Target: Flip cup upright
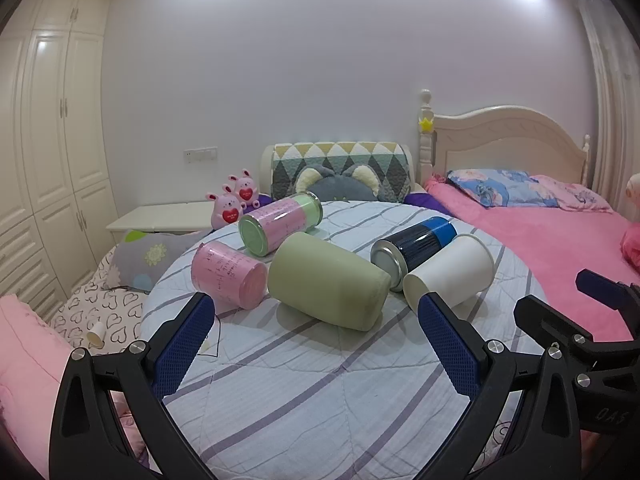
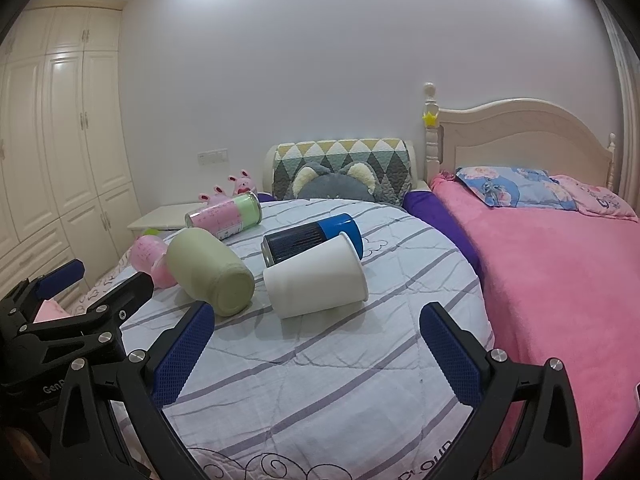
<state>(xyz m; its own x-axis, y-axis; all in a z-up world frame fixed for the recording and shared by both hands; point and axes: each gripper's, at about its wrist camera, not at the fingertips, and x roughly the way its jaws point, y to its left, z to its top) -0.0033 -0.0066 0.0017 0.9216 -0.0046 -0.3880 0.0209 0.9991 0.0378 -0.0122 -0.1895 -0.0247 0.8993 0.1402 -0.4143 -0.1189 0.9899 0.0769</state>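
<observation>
Centrally, on the striped quilt [image 2: 320, 380] of the bed: white cup [image 2: 316, 280] lying on its side, touching the blue can [image 2: 312, 236] behind it and just beside the green cup [image 2: 212, 272]. Toward the left edge: pink cup [image 1: 228, 278] and pink-green can [image 1: 280, 222], both tipped over. Left tongs [image 1: 316, 340] and right tongs [image 2: 316, 348] spread wide, grasping nothing, near the quilt's front edge.

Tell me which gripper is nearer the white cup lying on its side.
Right. The right gripper sits open almost straight in front of the white cup, a short gap away. The left gripper is open too, facing the green cup, with the white cup off to its right.
</observation>
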